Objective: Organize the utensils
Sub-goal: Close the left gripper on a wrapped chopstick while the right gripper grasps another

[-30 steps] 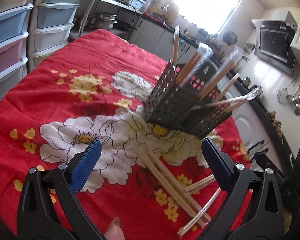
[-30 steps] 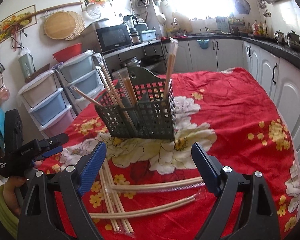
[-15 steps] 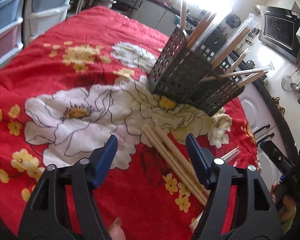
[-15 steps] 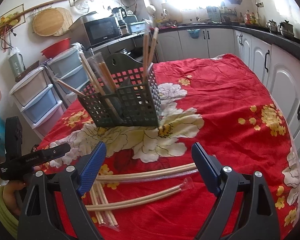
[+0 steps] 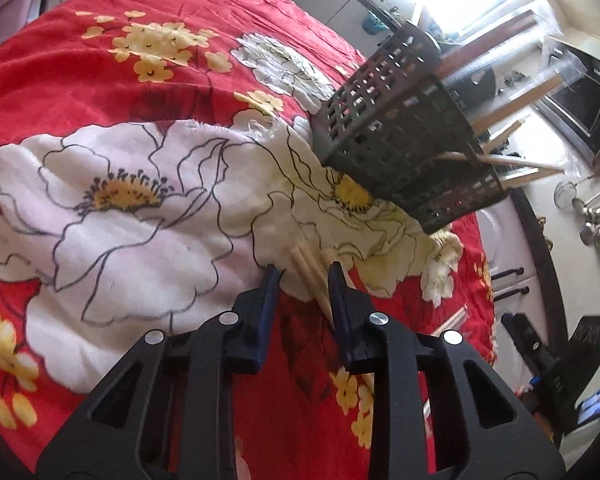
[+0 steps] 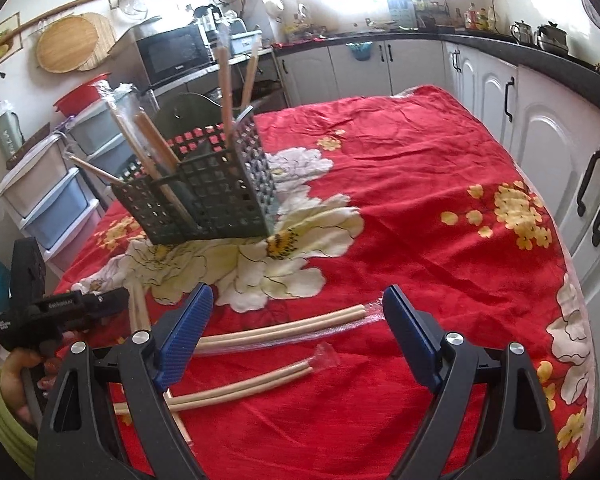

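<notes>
Several wrapped chopsticks already stand in the dark basket on the red-clothed bench; more pairs lie flat nearby, unsorted. The left tongs, angled down at the cloth, have just been closing around a chopstick bundle; contact looks partial, not a firm clamp. The right tongs hover wide apart, empty, above the loose pairs.

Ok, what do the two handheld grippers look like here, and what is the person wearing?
Both the left gripper and the right gripper have black plastic frames with triangular cut-outs and round silver screws, and blue ribbed pads on the fingers. The left tool's black handle carries small white lettering. A yellow-green sleeve covers the wrist.
</notes>
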`<state>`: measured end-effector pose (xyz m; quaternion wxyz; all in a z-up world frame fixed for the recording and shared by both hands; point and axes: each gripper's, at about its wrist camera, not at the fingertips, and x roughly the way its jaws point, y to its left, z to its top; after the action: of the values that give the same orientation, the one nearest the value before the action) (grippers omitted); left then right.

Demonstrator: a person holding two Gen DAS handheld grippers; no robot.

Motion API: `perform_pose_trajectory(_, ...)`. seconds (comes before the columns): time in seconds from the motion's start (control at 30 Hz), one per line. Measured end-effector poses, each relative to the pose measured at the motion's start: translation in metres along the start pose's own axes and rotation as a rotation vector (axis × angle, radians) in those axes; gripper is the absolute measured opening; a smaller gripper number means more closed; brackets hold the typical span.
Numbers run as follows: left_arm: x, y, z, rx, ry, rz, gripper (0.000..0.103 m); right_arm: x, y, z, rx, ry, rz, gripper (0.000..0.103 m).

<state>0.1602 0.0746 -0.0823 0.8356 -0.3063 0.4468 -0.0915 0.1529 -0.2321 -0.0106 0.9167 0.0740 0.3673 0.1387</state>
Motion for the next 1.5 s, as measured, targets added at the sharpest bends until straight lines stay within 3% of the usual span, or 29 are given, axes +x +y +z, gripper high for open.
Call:
perform_pose_trajectory(0.23, 0.006, 0.007, 0.01, -0.033, -0.004, -0.009, 0.015, 0.021, -0.013, -0.005, 0.042, 0.089, -0.021, 0.083)
perform_pose_trajectory(0.4, 0.007, 0.01, 0.013, -0.046, -0.007, -0.016, 0.014, 0.04, -0.032, -0.005, 0.144, 0.144, -0.013, 0.076)
perform_pose_trajectory(0.6, 0.008, 0.012, 0.015, -0.057, -0.014, -0.027, 0.014, 0.055, -0.046, -0.008, 0.242, 0.183, 0.009, 0.056)
perform_pose_trajectory(0.8, 0.009, 0.013, 0.015, -0.064, -0.019, -0.027, 0.014, 0.062, -0.05, -0.002, 0.281, 0.182, -0.002, 0.045)
perform_pose_trajectory(0.97, 0.01, 0.012, 0.016, -0.062, -0.018, -0.022, 0.014, 0.069, -0.049, 0.002, 0.267, 0.177, -0.033, 0.025)
perform_pose_trajectory(1.03, 0.01, 0.011, 0.017, -0.06, -0.018, -0.023, 0.014, 0.071, -0.051, 0.003, 0.273, 0.172, -0.023, 0.01)
perform_pose_trajectory(1.23, 0.011, 0.016, 0.018, -0.073, -0.013, -0.027, 0.009, 0.072, -0.053, 0.007, 0.334, 0.15, 0.064, 0.005)
perform_pose_trajectory(1.5, 0.01, 0.021, 0.02, -0.079, -0.01, -0.04, 0.005, 0.05, -0.03, 0.022, 0.285, 0.065, 0.134, 0.005)
